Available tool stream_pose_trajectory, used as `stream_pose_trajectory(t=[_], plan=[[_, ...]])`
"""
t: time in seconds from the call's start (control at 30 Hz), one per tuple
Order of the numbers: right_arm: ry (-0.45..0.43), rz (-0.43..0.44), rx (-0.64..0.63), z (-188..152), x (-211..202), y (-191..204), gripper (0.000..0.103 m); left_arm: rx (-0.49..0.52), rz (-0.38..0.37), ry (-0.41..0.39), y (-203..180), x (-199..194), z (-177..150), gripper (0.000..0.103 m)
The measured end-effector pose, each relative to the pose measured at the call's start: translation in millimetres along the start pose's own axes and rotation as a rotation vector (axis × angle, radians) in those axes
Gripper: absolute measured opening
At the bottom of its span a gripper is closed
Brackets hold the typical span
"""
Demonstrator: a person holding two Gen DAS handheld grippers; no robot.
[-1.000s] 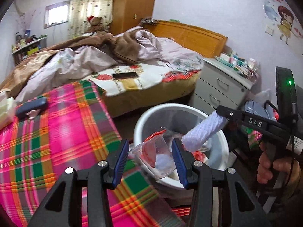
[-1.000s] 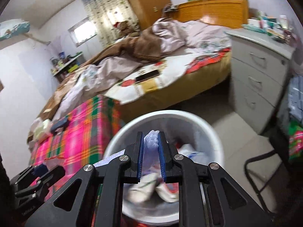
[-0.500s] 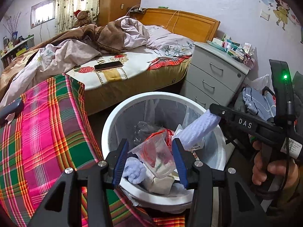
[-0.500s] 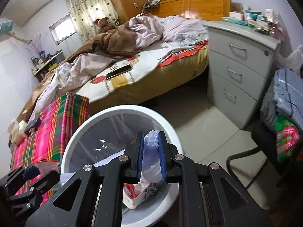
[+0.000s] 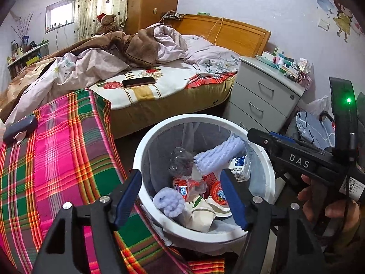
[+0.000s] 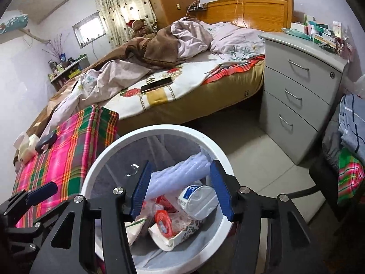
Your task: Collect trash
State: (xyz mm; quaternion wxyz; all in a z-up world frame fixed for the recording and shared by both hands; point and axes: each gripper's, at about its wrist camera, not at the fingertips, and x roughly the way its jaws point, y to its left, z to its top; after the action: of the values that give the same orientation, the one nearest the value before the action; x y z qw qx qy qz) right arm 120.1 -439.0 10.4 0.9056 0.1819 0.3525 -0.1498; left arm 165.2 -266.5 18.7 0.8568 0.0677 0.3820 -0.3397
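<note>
Left wrist view: a second ago the left gripper point(image 5: 181, 196) held a clear plastic cup with a red lid between its blue pads; now its jaws are apart and opening, with nothing between them, and the cup point(image 5: 190, 186) lies among the trash in the white trash bin point(image 5: 269, 182) beside a lavender foam roll point(image 5: 170, 202). The right gripper point(image 5: 256, 134) at the right edge no longer clamps its foam sleeve point(image 5: 219, 155), which lies free across the bin, its far end just below that gripper's tip.

Right wrist view: the right gripper point(image 6: 180, 187) was clamped on the foam sleeve; now its jaws are apart and opening, the pads clear of the sleeve point(image 6: 180, 171), which lies over a milk carton point(image 6: 198, 201) and a red-lidded cup point(image 6: 163, 222) in the bin.
</note>
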Motion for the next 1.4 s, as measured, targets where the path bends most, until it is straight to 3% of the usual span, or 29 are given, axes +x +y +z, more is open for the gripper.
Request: stream_pose_trajectory(t=[0.27, 0.5, 0.77, 1.0, 1.4], plan=[[-0.027, 0.034, -0.005, -12, -18, 13, 0.055, -0.015, 0.044, -0.036, 3, -26, -13, 0.075], [-0.071, 0.056, -0.088, -40, -42, 37, 0.055, -0.042, 0.114, -0.092, 9, -60, -39, 0.075], [-0.109, 0.115, -0.158, -72, -63, 59, 0.055, -0.094, 0.226, -0.153, 23, -99, -83, 0.075], [-0.145, 0.136, -0.229, -94, -78, 81, 0.055, -0.095, 0.371, -0.173, 26, -120, -108, 0.075], [-0.162, 0.123, -0.244, -114, -91, 88, 0.055, -0.161, 0.377, -0.194, 30, -137, -137, 0.075]])
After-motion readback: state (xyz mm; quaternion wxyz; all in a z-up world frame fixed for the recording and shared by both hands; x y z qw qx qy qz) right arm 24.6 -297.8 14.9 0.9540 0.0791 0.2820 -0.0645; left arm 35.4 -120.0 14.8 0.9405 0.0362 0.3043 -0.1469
